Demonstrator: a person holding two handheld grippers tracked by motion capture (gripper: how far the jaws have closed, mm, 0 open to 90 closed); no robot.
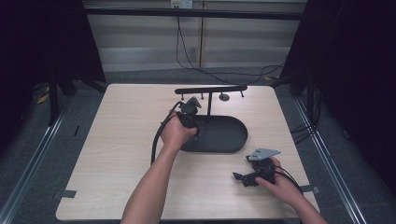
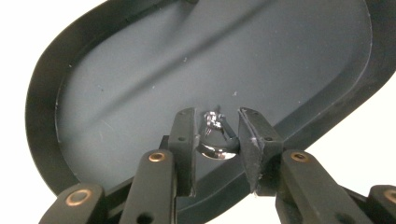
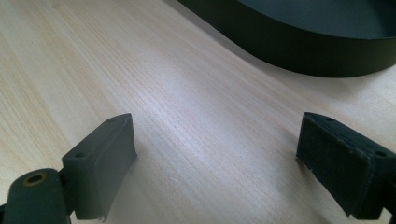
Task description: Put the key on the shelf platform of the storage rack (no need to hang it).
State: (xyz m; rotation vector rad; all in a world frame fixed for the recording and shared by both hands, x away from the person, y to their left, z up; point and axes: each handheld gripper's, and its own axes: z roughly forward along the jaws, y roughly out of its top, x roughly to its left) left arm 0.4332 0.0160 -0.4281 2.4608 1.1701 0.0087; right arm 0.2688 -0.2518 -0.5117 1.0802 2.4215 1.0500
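Note:
A small silver ring [image 2: 215, 142] with a sparkling stone sits between the fingers of my left gripper [image 2: 215, 133], which is shut on it just above the floor of a black oval tray [image 2: 233, 56]. In the high view the left gripper [image 1: 194, 132] points down into the tray's [image 1: 233, 140] left end. My right gripper [image 1: 240, 179] lies low over the wooden table near its front right, jaws wide open and nothing between them. In the right gripper view, bare table shows between the open jaws of the right gripper [image 3: 215, 154], and the tray's wall [image 3: 303, 51] lies beyond.
A black T-shaped stand [image 1: 210, 88] with small pegs rises from the tray's back edge, just right of my left hand. The light wooden table [image 1: 121, 158] has bare room at left and front. Cables trail on the floor behind.

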